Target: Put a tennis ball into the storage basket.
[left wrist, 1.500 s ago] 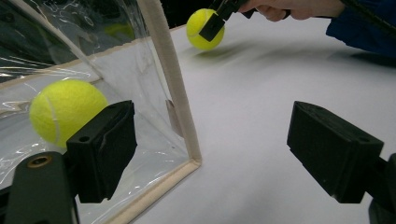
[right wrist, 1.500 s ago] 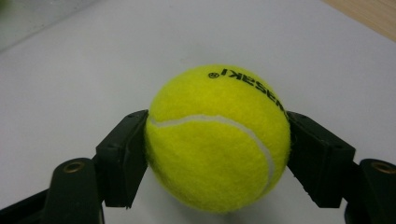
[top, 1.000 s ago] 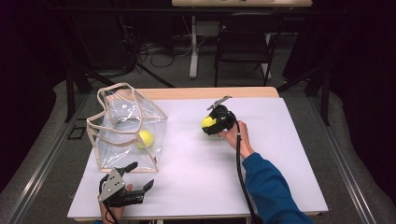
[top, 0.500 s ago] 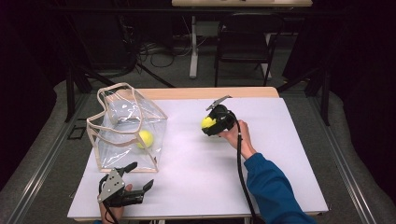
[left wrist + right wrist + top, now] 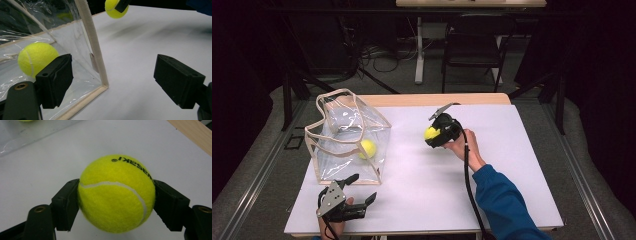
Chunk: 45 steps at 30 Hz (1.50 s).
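My right gripper (image 5: pixel 432 134) is shut on a yellow tennis ball (image 5: pixel 116 193), held just above the white table top (image 5: pixel 492 165) near its middle; the ball (image 5: pixel 431 133) also shows in the high view. A second tennis ball (image 5: pixel 367 148) lies inside a clear plastic bag with beige trim (image 5: pixel 347 137) at the table's left. My left gripper (image 5: pixel 362 192) rests near the front left edge, just in front of the bag, open with nothing between its jaws. In the left gripper view the bagged ball (image 5: pixel 35 58) sits behind the left jaw, and the bag's corner seam (image 5: pixel 93 47) rises between the jaws.
A bare wooden strip (image 5: pixel 437 99) runs along the table's far edge. Beyond it stand a dark chair (image 5: pixel 472 50) and a table leg (image 5: pixel 418 50) with cables on the floor. White surface lies to the right of the right hand.
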Motion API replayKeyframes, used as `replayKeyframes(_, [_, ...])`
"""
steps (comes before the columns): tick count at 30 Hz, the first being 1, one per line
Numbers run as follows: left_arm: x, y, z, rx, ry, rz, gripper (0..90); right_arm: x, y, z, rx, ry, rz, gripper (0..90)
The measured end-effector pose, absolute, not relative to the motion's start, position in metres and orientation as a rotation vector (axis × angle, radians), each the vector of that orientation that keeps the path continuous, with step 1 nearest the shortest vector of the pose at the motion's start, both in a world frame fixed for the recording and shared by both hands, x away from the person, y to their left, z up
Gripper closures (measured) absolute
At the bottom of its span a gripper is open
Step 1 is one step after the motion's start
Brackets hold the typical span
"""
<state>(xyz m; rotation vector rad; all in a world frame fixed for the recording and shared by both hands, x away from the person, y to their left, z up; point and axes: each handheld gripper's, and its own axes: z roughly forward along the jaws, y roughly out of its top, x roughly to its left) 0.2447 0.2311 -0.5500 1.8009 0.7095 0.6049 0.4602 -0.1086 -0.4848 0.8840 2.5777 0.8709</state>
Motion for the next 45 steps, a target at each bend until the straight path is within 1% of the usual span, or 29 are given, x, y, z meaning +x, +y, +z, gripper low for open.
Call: replayKeyframes(45, [0.245,0.232,-0.550,1.804,0.712,0.606,16.1,0.435,-0.076,-0.465,0.718,2.677,0.838,26.7])
